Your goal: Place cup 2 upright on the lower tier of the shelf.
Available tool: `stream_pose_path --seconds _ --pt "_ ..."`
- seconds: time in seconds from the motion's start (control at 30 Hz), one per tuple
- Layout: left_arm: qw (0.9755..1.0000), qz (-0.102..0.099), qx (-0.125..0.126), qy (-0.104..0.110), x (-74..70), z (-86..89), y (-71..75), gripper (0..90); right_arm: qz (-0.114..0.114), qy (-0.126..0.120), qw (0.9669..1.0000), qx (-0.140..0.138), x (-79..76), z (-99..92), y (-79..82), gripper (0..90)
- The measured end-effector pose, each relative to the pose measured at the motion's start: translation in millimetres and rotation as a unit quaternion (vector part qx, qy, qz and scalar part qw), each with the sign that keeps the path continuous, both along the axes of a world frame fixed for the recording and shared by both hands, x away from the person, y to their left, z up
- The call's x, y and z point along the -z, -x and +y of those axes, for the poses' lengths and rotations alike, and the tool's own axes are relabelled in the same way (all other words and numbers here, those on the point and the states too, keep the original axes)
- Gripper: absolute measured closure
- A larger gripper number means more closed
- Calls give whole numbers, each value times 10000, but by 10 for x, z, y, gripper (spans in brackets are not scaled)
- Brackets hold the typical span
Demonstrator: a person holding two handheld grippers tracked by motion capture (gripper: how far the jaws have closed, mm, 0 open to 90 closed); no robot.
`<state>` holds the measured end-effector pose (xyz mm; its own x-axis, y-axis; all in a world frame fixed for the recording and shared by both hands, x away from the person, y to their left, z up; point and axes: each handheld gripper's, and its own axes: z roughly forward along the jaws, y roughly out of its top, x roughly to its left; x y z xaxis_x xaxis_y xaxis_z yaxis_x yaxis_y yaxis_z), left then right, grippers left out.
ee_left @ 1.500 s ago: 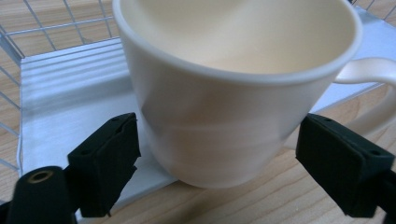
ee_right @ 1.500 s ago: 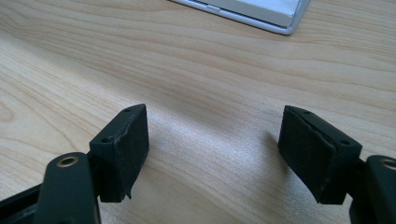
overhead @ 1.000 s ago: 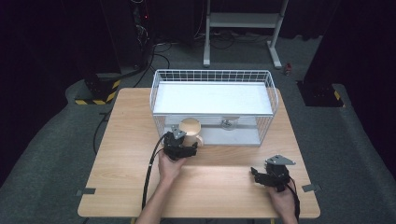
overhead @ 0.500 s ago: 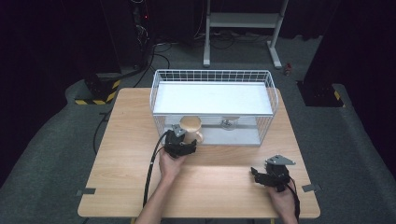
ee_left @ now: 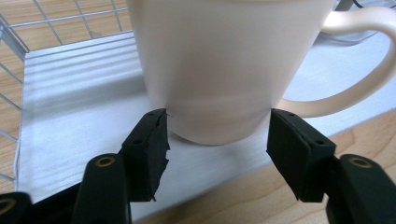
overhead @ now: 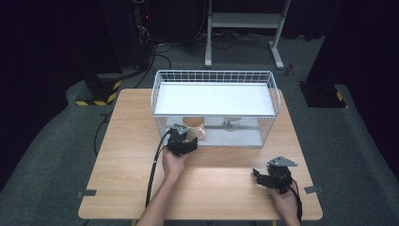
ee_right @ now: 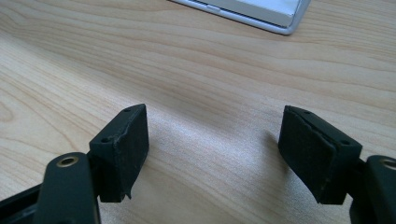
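Observation:
A cream mug (ee_left: 219, 65) with its handle (ee_left: 364, 70) to the right stands on the pale lower shelf (ee_left: 70, 93) of a white wire rack (overhead: 214, 75). In the high view the mug (overhead: 196, 127) sits at the rack's open front, left of centre. My left gripper (ee_left: 217, 123) reaches in at its base; the jaws have just been closing and both pads (ee_left: 154, 140) now touch the mug's sides. In the high view the left gripper (overhead: 186, 136) is against the mug. My right gripper (overhead: 259, 175) rests on the table at the front right, open and with nothing in it (ee_right: 212, 135).
A small metal object (overhead: 230, 125) lies on the lower shelf, right of the mug. The rack's white top shelf (overhead: 214, 99) overhangs both. The wooden table (overhead: 127, 155) spreads in front. The shelf's corner (ee_right: 261, 11) shows beyond the right gripper. A cable (overhead: 153, 174) trails from the left gripper.
The left gripper has edged forward to the mug and its jaws have come in on the mug's base. The right gripper has stayed still.

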<state>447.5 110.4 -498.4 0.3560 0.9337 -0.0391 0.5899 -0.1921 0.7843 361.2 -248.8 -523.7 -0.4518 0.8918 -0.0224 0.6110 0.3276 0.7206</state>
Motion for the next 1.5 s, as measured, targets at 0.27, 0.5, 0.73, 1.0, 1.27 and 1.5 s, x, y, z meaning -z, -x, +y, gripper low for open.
stream_pose_path --seconds 0.27,0.5,0.73,1.0,1.27,1.5 --pt "9999 25 15 -145 -60 -34 -79 442 7 -6 10000 8 0 1 1 245" --pt "9999 83 61 -126 -27 -12 -111 544 9 -8 10000 8 0 1 1 245" --pt "9999 145 -42 34 2 -21 -135 615 9 -8 10000 8 0 1 1 245" --pt "9999 147 -70 21 40 -13 -180 663 15 -11 10000 18 -1 2 1 245" --pt "9998 142 -86 119 60 -6 -212 698 20 -16 10000 20 -1 4 2 245" --pt "9998 158 -123 -33 12 -48 -274 709 14 -11 10000 19 -1 3 2 245"
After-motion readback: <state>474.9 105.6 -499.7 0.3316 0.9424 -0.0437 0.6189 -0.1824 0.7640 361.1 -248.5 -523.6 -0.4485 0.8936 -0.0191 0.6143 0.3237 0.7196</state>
